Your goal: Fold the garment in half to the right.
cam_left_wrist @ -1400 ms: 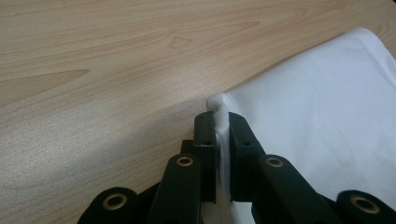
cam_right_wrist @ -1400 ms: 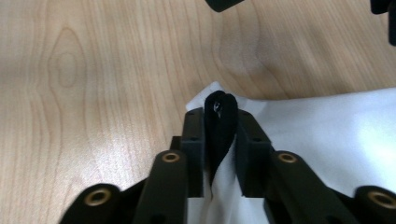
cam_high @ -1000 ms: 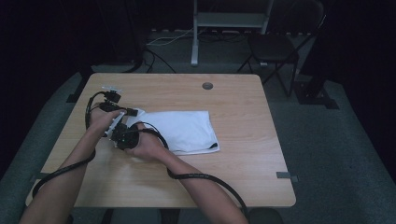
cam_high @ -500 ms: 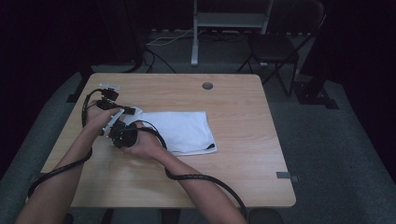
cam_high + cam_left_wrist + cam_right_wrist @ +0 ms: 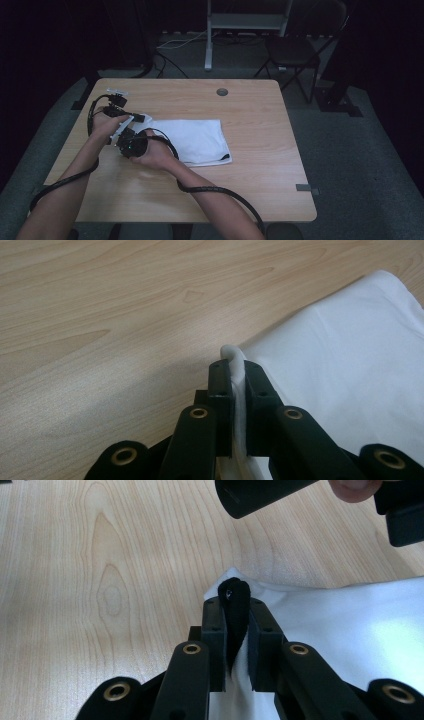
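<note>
The left tool (image 5: 238, 375) is closed on a white fold of the cloth (image 5: 350, 370) — the fabric shows as a thin ridge pinched between its pads. The right tool (image 5: 235, 612) is also closed on the cloth, gripping a dark trim at the same end, with white fabric spreading out beyond its jaws.

In the high view both tools sit close together at the left end of the cloth, left tool (image 5: 131, 119) slightly farther from the person, right tool (image 5: 134, 144) nearer. The cloth lies flat on the surface (image 5: 260, 115), folded into a rectangle, its far end well apart from both hands.

Change over the last second: small. Both hands sit at the left end as before, and the left hand edges slightly toward the far-left side of the surface. The right end of the cloth draws in a little with it. Both grips stay firm.

Judgement: the grasp phase looks complete — two corners secured. The likely next step is to lift or draw this end across for a fold. Risk: uneven pull between the tools skews the edge.
</note>
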